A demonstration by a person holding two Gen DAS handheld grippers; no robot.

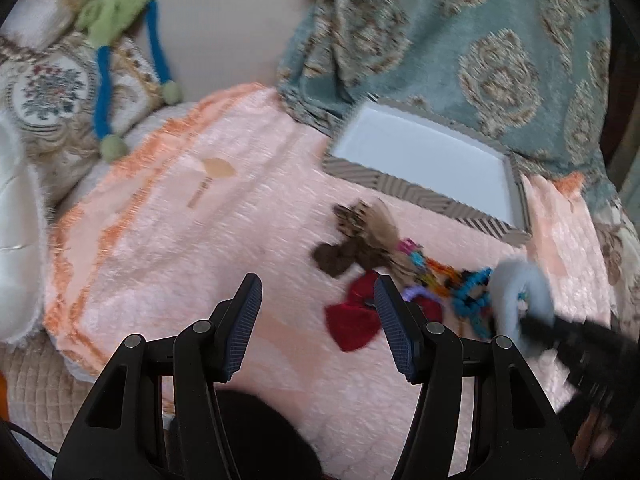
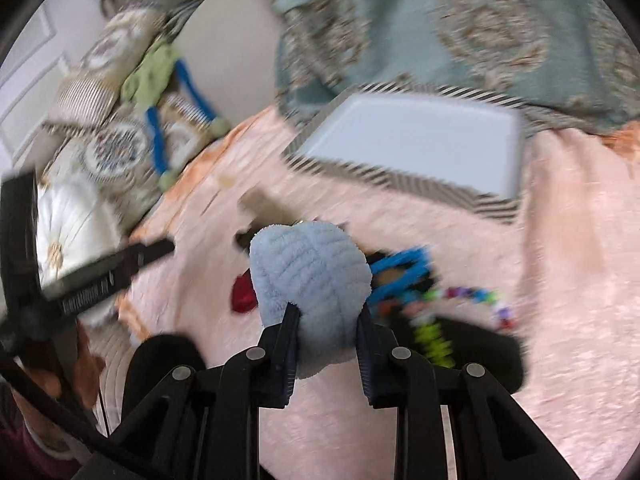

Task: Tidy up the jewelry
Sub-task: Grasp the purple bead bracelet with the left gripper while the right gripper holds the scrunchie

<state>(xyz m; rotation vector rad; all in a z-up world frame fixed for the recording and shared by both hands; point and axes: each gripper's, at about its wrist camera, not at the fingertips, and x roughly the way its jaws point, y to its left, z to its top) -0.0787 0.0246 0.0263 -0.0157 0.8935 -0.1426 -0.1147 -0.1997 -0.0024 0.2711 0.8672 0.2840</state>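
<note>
Two hand-held grippers: the right (image 2: pixel 326 336) is clamped on a blue scrunchie (image 2: pixel 308 276), lifted just in front of the tray (image 1: pixel 420 152); the left (image 1: pixel 316 320) stands apart, empty, over the pink blanket (image 1: pixel 200 240) beside a red bow (image 1: pixel 352 328).

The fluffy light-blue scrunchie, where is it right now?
The light-blue scrunchie is clamped in the right gripper, above the pink blanket, just right of the pile of hair accessories and in front of the white tray.
</note>
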